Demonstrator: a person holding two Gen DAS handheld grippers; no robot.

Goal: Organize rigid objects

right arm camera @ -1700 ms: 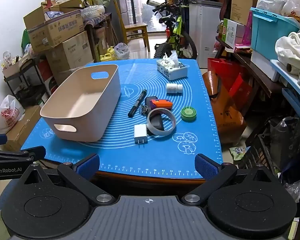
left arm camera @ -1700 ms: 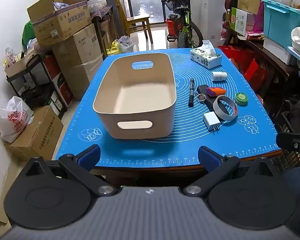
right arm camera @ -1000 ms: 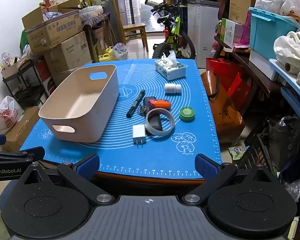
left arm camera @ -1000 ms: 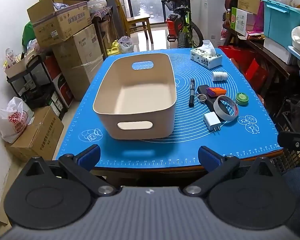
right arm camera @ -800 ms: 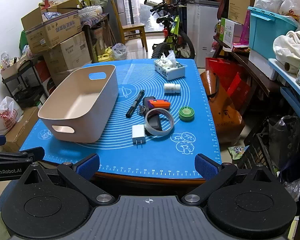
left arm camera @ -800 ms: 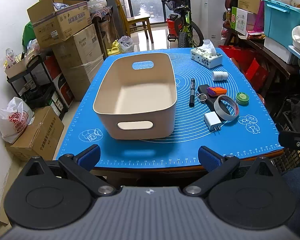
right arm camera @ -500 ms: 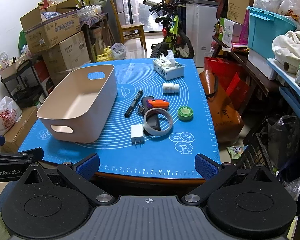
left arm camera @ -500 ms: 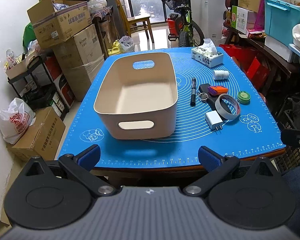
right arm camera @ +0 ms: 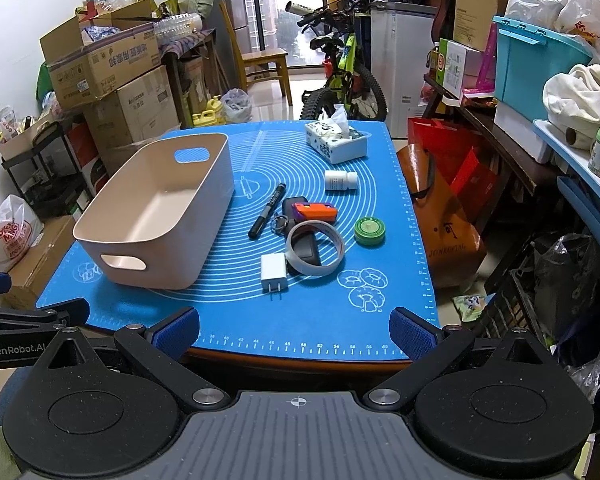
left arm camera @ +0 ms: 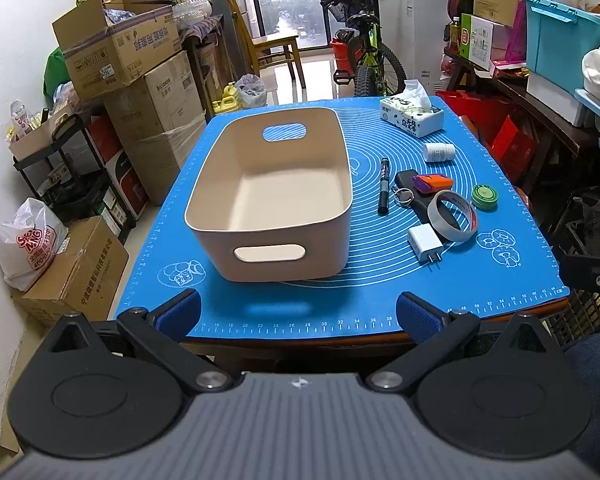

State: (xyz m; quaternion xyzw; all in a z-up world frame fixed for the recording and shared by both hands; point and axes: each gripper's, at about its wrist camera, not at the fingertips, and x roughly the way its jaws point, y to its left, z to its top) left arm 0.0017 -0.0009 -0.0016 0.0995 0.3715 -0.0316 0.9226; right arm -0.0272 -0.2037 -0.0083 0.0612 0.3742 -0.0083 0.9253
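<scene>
An empty beige bin (left arm camera: 272,236) (right arm camera: 140,236) stands on the left of a blue mat (left arm camera: 340,304) (right arm camera: 300,320). To its right lie a black marker (right arm camera: 267,211), a white charger plug (right arm camera: 273,270), a tape ring (right arm camera: 315,253), an orange-purple item (right arm camera: 314,211) on a black object, a key ring (right arm camera: 279,224), a green round tin (right arm camera: 369,232) and a white pill bottle (right arm camera: 341,180). My left gripper (left arm camera: 298,312) and my right gripper (right arm camera: 294,330) are both open and empty, held before the table's near edge.
A tissue box (right arm camera: 336,142) sits at the mat's far right. Cardboard boxes (left arm camera: 132,80) stack to the left, a bicycle (right arm camera: 340,80) and chair behind, cluttered shelves (right arm camera: 540,140) and bags to the right.
Both grippers have drifted slightly; the scene shifts a little in each view. Nothing on the table has moved.
</scene>
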